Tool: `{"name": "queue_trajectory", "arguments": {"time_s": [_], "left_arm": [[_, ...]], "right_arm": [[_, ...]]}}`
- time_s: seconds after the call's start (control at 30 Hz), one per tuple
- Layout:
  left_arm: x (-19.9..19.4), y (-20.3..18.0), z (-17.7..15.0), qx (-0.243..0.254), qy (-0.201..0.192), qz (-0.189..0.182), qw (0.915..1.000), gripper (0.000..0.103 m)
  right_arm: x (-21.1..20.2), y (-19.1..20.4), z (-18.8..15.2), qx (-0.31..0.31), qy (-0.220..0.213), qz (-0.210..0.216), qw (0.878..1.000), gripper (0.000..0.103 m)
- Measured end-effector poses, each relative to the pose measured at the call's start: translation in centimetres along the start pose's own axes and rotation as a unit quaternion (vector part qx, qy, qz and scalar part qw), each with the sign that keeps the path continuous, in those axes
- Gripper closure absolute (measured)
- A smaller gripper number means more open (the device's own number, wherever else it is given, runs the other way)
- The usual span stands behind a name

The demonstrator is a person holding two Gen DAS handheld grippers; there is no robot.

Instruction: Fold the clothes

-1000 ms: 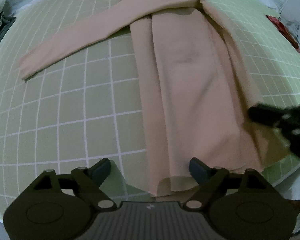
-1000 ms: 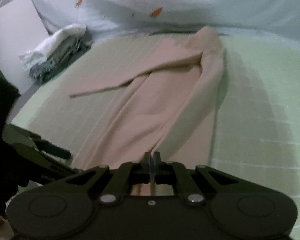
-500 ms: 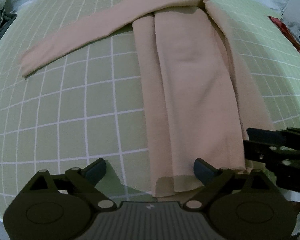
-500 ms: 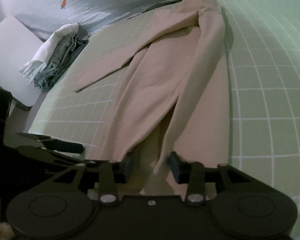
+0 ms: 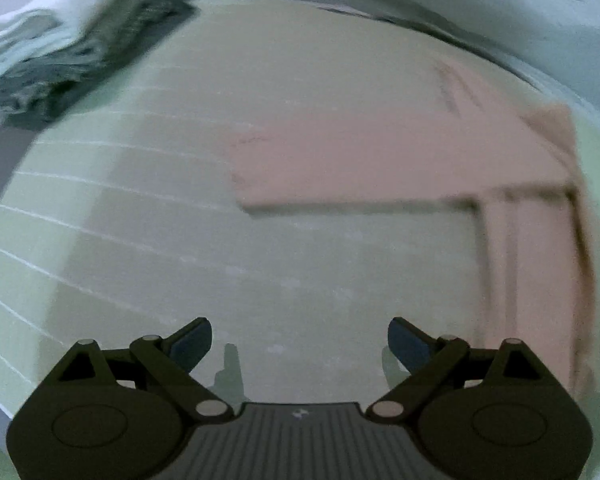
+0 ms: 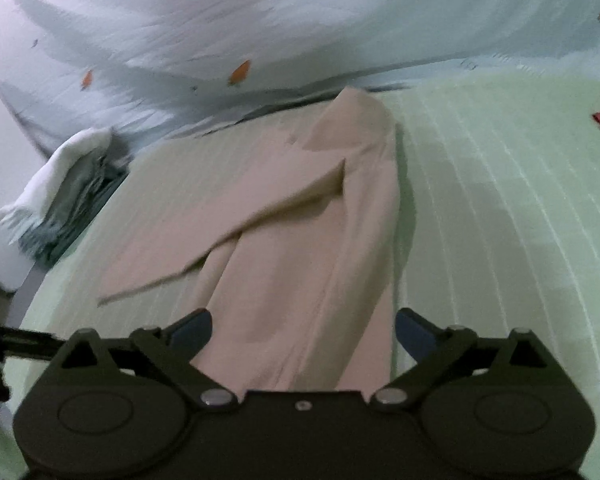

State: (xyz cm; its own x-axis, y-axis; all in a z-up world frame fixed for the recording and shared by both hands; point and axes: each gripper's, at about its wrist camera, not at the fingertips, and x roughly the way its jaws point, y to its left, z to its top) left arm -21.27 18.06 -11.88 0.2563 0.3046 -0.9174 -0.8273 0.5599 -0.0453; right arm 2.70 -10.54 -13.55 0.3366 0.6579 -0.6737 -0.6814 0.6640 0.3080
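At the bottom of the right wrist view the right claw (image 6: 303, 330) is seen with its fingers spread wide and nothing held between them, poised over the near hem of the beige garment (image 6: 300, 248). The garment is laid lengthwise on the green gridded mat (image 6: 500, 208), its body folded into a long narrow strip that runs away from the claw, with one sleeve (image 6: 188, 256) stretched out to the left across the mat. In the left wrist view, which is blurred, the left claw (image 5: 299, 340) is likewise seen wide apart and empty, set above bare mat (image 5: 140, 240); the sleeve end (image 5: 340, 160) is seen ahead of it and the folded body along the right edge, neither touched by the fingers. A dark part of the left tool (image 6: 24, 340) is seen at the left edge of the right view, beside the mat. Farther off, at the mat's far left corner, a pile of white and grey clothes (image 6: 64, 196) is stacked. Behind everything, a pale blue sheet (image 6: 300, 24) printed with small orange carrots is spread.
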Motion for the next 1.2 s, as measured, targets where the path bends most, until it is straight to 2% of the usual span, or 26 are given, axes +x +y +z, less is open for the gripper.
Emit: {"name": "queue_trajectory", "arguments": {"time_s": [0.17, 0.33, 0.43, 0.47, 0.5, 0.53, 0.57, 0.63, 0.67, 0.7, 0.73, 0.77, 0.8, 0.9, 0.97, 1.03, 1.2], "left_arm": [[2.3, 2.2, 4.0, -0.035, -0.007, 0.02, 0.9992, 0.008], [4.9, 3.4, 6.9, -0.044, -0.009, 0.02, 0.9988, 0.008], [6.6, 2.9, 8.0, -0.02, -0.006, 0.007, 0.9998, 0.008], [7.0, 2.5, 8.1, -0.012, -0.009, 0.005, 0.9999, 0.008], [7.3, 2.2, 8.1, -0.008, -0.012, 0.003, 0.9999, 0.008], [7.5, 1.9, 8.1, -0.005, -0.017, 0.004, 0.9998, 0.009], [7.6, 1.6, 8.1, -0.001, -0.027, 0.01, 0.9996, 0.013], [7.5, 1.0, 8.0, 0.017, -0.048, 0.013, 0.9986, 0.026], [7.2, 0.7, 7.9, 0.025, -0.057, 0.006, 0.998, 0.04], [7.0, 0.5, 7.8, 0.031, -0.065, 0.0, 0.9974, 0.054], [6.9, 0.5, 7.7, 0.032, -0.07, -0.004, 0.997, 0.063], [6.8, 0.6, 7.7, 0.03, -0.072, -0.01, 0.9969, 0.085], [6.8, 0.8, 7.8, 0.021, -0.072, -0.017, 0.997, 0.092], [6.4, 1.6, 8.1, -0.019, -0.073, -0.024, 0.9968, 0.099], [5.2, 2.0, 8.5, -0.034, -0.091, -0.001, 0.9953, 0.099], [2.8, 2.7, 9.0, -0.046, -0.121, -0.003, 0.9915, 0.099], [-2.5, 3.7, 10.0, -0.047, -0.19, 0.02, 0.9805, 0.099]], "right_arm": [[3.3, -0.2, 4.6, -0.002, -0.028, -0.043, 0.999, 0.007], [7.2, -0.1, 9.4, -0.025, -0.042, -0.065, 0.997, 0.017], [10.3, -0.3, 11.9, -0.035, -0.039, -0.076, 0.996, 0.033], [11.2, -0.6, 12.5, -0.031, -0.036, -0.074, 0.996, 0.043], [12.2, -0.8, 13.1, -0.027, -0.034, -0.074, 0.996, 0.048], [13.1, -0.9, 13.6, -0.023, -0.032, -0.074, 0.996, 0.049], [14.0, -1.1, 14.1, -0.019, -0.031, -0.075, 0.997, 0.05], [15.2, -1.6, 14.6, -0.01, -0.031, -0.073, 0.997, 0.069], [15.6, -1.8, 14.8, -0.008, -0.03, -0.072, 0.997, 0.074], [16.0, -2.0, 14.9, -0.007, -0.03, -0.071, 0.997, 0.087], [16.3, -2.2, 15.0, -0.009, -0.031, -0.07, 0.997, 0.097], [16.5, -2.5, 15.1, -0.01, -0.034, -0.069, 0.997, 0.097], [16.6, -2.6, 15.2, -0.008, -0.036, -0.067, 0.997, 0.098], [16.7, -2.5, 15.5, -0.003, -0.043, -0.056, 0.998, 0.098], [16.7, -2.2, 15.9, -0.001, -0.047, -0.047, 0.998, 0.098], [16.6, -2.0, 16.2, 0.001, -0.051, -0.038, 0.998, 0.098], [16.6, -1.3, 16.9, 0.006, -0.061, -0.016, 0.998, 0.098]]}}
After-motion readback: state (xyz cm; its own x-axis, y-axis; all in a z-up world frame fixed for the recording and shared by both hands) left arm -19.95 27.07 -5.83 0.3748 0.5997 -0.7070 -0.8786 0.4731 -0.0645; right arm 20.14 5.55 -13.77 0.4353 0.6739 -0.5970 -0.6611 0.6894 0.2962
